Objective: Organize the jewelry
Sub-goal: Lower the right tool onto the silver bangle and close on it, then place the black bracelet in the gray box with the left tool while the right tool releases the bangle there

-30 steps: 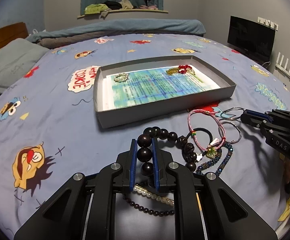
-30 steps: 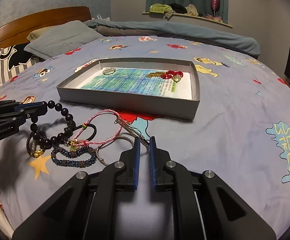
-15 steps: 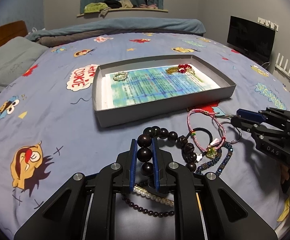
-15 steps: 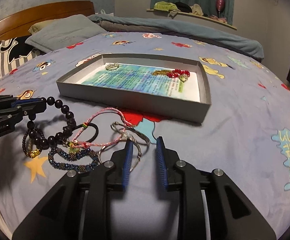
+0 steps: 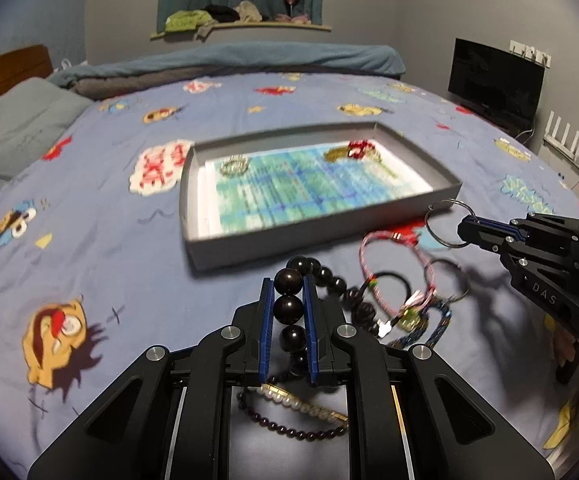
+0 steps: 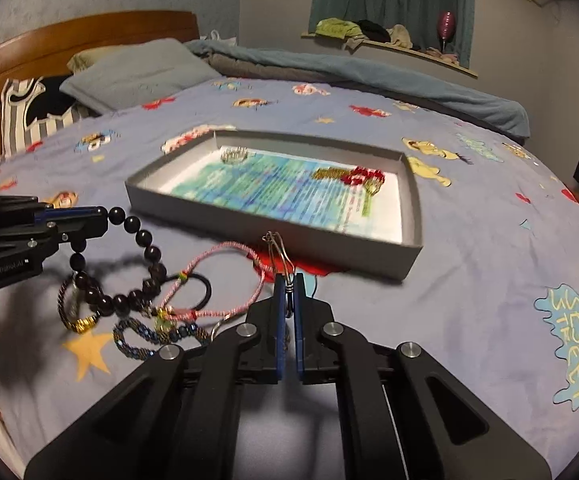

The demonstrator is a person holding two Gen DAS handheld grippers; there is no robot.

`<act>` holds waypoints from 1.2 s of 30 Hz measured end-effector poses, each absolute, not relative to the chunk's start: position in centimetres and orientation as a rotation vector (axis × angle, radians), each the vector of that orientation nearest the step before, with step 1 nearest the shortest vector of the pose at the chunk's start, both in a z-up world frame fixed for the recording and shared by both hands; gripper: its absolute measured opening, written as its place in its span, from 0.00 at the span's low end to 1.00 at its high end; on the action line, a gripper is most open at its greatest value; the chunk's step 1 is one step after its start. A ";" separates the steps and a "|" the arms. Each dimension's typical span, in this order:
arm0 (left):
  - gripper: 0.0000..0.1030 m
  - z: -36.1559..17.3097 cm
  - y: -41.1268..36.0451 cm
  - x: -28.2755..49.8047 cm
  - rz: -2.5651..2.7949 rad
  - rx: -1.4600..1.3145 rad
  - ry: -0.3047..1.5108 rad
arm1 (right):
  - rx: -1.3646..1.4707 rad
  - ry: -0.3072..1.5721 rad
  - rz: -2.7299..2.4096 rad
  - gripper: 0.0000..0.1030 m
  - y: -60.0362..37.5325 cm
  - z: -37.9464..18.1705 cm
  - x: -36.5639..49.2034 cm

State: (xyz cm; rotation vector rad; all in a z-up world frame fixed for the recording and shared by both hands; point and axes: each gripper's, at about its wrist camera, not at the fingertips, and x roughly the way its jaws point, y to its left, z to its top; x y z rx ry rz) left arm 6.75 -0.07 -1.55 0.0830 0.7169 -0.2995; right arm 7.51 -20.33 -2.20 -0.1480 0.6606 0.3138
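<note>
My left gripper [image 5: 288, 306] has its blue-padded jaws clenched on a bracelet of large dark beads [image 5: 288, 282], glossy round wooden-looking balls that trail from the jaws down into a tangle on the bedsheet [image 5: 89, 216], a soft blue cloth printed with cartoon figures. My right gripper [image 6: 288, 286] has its jaws clamped tight on a thin silver wire ring [image 5: 447, 222], a bare metal hoop held up off the sheet just in front of the tray's near wall. Between the two lies the rest of the heap: a pink braided cord bracelet [image 6: 225, 280], a black elastic loop [image 6: 203, 292], a dark blue beaded rope [image 6: 145, 338], and under my left jaws a strand of small pearls [image 5: 301, 400] beside a string of tiny dark beads. Beyond the heap sits a shallow grey cardboard tray [image 5: 249, 246], rectangular, lined with a blue-green printed sheet; in it rest a small silvery piece [image 5: 233, 166] and a red and gold cluster [image 5: 355, 152], well apart
</note>
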 end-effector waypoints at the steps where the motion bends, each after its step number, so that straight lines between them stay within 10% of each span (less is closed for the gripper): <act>1: 0.15 -1.1 -0.2 6.8 -0.307 0.085 0.708 | -0.145 0.654 0.312 0.03 -20.5 -1.8 7.6; 17: 0.15 6.6 1.3 13.9 -0.354 -0.008 0.578 | -0.093 0.610 0.252 0.03 -21.7 2.5 14.7; 36: 0.15 -3.3 2.6 23.4 -0.237 -0.037 0.796 | -0.152 0.772 0.193 0.03 -20.2 -3.8 22.9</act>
